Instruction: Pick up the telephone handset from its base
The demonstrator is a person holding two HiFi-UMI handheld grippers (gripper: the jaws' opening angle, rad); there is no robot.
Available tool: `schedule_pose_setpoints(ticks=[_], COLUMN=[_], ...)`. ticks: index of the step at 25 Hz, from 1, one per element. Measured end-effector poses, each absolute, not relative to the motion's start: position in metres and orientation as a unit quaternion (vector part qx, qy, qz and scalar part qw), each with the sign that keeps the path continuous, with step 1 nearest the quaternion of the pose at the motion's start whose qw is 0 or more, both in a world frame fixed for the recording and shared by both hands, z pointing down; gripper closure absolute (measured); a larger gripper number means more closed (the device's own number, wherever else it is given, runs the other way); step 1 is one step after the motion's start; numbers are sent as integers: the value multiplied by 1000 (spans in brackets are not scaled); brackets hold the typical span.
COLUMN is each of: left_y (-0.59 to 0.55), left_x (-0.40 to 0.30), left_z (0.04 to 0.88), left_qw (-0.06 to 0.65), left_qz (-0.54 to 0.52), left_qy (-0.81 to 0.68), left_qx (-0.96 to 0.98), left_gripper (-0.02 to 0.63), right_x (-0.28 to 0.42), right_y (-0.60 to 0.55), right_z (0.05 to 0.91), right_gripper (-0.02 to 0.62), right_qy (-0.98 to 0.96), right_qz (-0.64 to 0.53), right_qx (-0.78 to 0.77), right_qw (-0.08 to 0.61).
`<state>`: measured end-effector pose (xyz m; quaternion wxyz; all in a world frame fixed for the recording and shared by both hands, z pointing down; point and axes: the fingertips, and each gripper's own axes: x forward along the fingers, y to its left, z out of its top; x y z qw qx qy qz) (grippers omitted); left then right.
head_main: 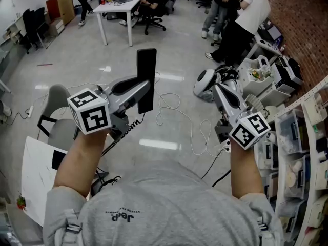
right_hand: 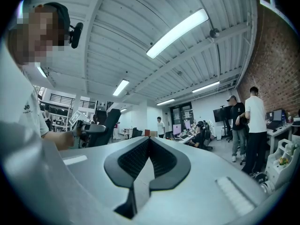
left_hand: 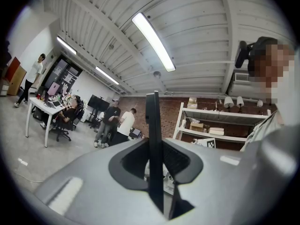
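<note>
The black telephone handset (head_main: 146, 78) stands upright in the air, with my left gripper (head_main: 142, 90) shut on its lower part. Its coiled cord (head_main: 122, 135) hangs down past my left forearm. In the left gripper view the handset (left_hand: 153, 125) shows edge-on, clamped between the two jaws of the left gripper (left_hand: 154, 150). My right gripper (head_main: 218, 88) is held beside it, apart from the handset, with its jaws together and nothing in them; the right gripper (right_hand: 149, 140) looks the same in its own view. There the handset (right_hand: 111, 118) shows at the left. I see no telephone base.
A grey chair (head_main: 56, 118) and a white tabletop (head_main: 36, 181) lie below my left arm. White cable (head_main: 179, 119) loops on the floor. Shelves with bins (head_main: 302, 152) line the right. People (head_main: 246, 19) stand at the back right, near a white desk (head_main: 120, 6).
</note>
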<state>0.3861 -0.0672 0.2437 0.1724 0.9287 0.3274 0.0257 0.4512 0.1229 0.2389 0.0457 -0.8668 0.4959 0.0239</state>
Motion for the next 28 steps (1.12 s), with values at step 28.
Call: schedule_pose_setpoints(ticks=[28], left_y=[-70], left_x=[388], left_z=[241], left_qw=[175], left_qz=[16], left_qy=[327], left_qx=[929], left_gripper=[468], right_x=[452], right_y=[113], right_z=[243], right_gripper=[592], right_qy=[505], right_qz=[18], right_qx=[-863], right_qw=[15])
